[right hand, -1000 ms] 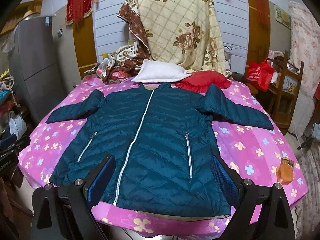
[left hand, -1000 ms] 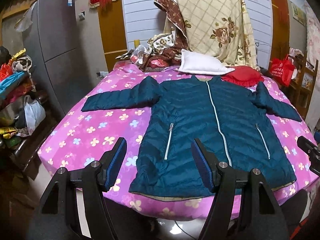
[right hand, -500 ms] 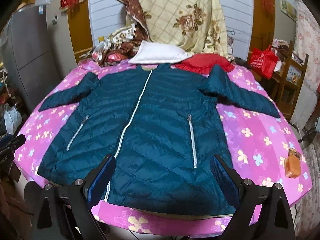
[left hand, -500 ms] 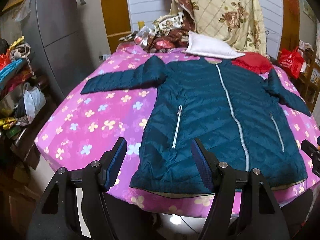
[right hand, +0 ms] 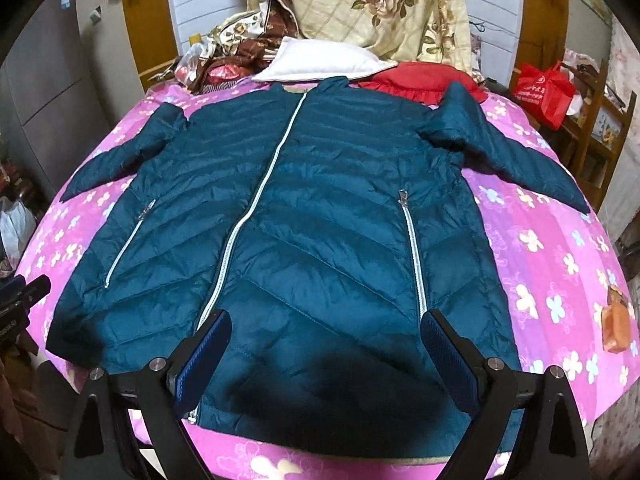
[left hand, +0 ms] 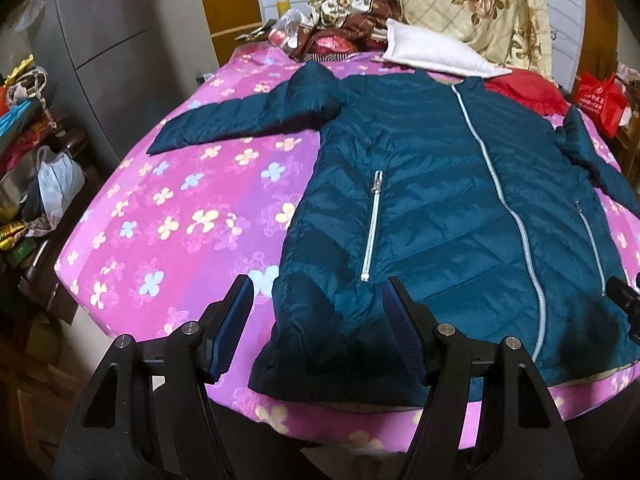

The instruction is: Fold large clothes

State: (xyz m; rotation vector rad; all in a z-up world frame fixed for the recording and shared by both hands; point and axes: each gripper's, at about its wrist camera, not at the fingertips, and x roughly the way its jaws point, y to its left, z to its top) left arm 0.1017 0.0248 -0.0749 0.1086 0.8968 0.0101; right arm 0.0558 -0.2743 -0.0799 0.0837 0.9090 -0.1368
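A teal quilted jacket (left hand: 440,200) lies flat, zipped, front up, on a pink flowered bed (left hand: 192,216), both sleeves spread out. It also shows in the right wrist view (right hand: 320,220). My left gripper (left hand: 318,320) is open and empty, above the jacket's near left hem corner. My right gripper (right hand: 326,344) is open and empty, above the hem just right of the centre zip. The left sleeve (left hand: 248,116) points out to the left, the right sleeve (right hand: 512,152) out to the right.
A white pillow (right hand: 320,60), a red cushion (right hand: 416,80) and a floral quilt (right hand: 380,4) sit at the bed's head. An orange packet (right hand: 618,328) lies on the bed at right. A grey fridge (left hand: 108,36) and clutter stand left; a red bag (right hand: 544,92) right.
Both grippers have moved forward and lower toward the jacket's hem; the jacket fills more of each view. The jacket has not moved. Both grippers stay open.
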